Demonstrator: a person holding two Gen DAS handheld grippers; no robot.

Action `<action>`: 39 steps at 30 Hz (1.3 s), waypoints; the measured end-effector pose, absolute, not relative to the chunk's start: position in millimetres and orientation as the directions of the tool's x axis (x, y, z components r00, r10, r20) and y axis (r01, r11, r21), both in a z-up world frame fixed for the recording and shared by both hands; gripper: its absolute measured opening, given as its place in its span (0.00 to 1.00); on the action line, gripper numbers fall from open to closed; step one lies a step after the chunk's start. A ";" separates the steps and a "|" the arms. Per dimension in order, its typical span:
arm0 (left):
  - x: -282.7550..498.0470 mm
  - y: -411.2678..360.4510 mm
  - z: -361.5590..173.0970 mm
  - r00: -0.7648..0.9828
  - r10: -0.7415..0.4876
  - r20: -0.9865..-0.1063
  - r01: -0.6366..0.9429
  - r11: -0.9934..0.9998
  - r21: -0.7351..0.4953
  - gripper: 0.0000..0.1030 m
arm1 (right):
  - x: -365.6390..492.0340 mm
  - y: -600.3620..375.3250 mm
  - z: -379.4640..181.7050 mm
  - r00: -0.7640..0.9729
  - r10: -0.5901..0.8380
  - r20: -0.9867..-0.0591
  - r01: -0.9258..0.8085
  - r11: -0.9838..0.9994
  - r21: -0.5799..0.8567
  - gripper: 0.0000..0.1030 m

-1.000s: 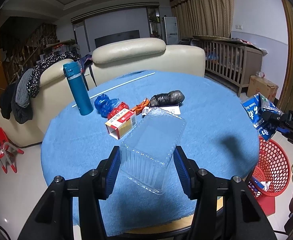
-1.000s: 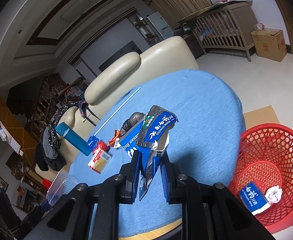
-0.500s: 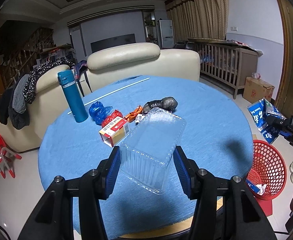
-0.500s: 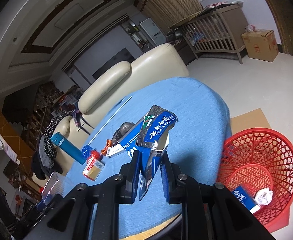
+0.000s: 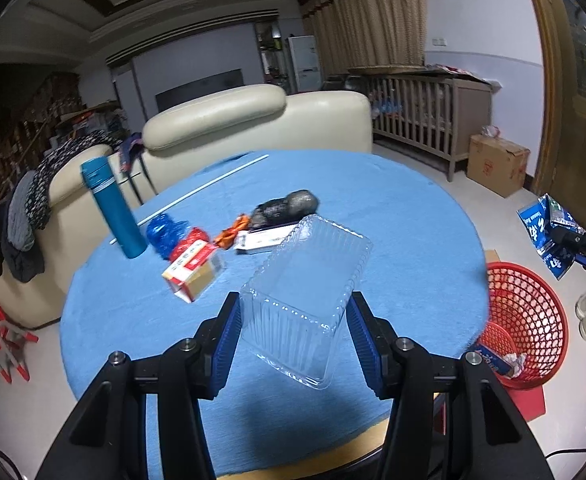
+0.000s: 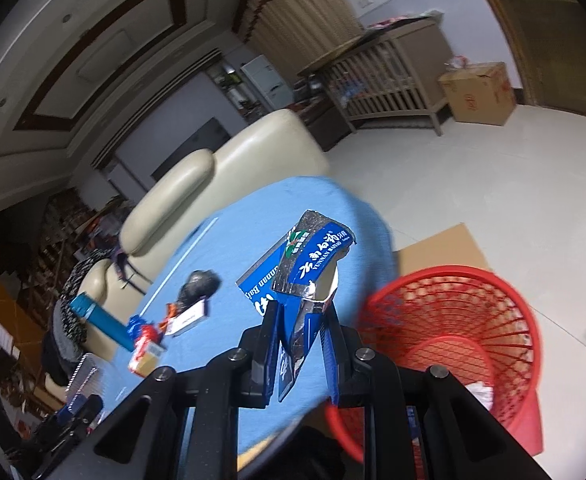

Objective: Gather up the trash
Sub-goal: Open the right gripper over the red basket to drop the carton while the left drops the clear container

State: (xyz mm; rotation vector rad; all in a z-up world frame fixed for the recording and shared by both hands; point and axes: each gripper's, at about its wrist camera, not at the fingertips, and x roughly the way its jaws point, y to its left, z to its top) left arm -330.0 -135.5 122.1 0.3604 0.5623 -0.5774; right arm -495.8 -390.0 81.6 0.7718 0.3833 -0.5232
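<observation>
My left gripper [image 5: 293, 332] is shut on a clear plastic container [image 5: 305, 300], held above the near part of the round blue table [image 5: 393, 208]. My right gripper [image 6: 299, 320] is shut on a torn blue toothpaste box [image 6: 305, 264], held near the table's right edge, next to the red mesh basket [image 6: 453, 320]. The basket also shows in the left wrist view [image 5: 529, 320] with some trash inside. On the table lie a red-and-white carton [image 5: 193, 272], a blue bag [image 5: 165, 232], an orange wrapper [image 5: 229, 232], a black bag [image 5: 289, 204] and a white flat box [image 5: 261, 240].
A teal flask [image 5: 109, 204] stands at the table's left, with a white rod [image 5: 197, 192] behind it. Cream sofas [image 5: 221, 124] stand behind the table. A cardboard sheet [image 6: 441, 248] lies under the basket. A crib [image 5: 425, 120] and a cardboard box [image 5: 497, 164] stand at the far right.
Both grippers have pulled back and risen with their loads. The right gripper with the toothpaste box has moved toward the red basket, which now looms larger.
</observation>
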 end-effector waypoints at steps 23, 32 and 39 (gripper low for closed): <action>-379.7 -250.8 117.0 0.449 -0.594 -0.668 0.850 0.513 0.115 0.53 | -548.3 -433.7 12.0 0.652 -0.325 -0.685 0.740 0.471 0.480 0.74; -404.0 -307.3 95.9 0.294 -0.607 -0.738 0.923 0.382 0.053 0.53 | -594.6 -445.9 53.1 0.669 -0.479 -0.569 0.743 0.396 0.540 0.74; -413.5 -343.1 77.0 0.204 -0.562 -0.801 0.951 0.308 0.026 0.66 | -609.2 -450.9 63.0 0.678 -0.499 -0.539 0.730 0.373 0.572 0.74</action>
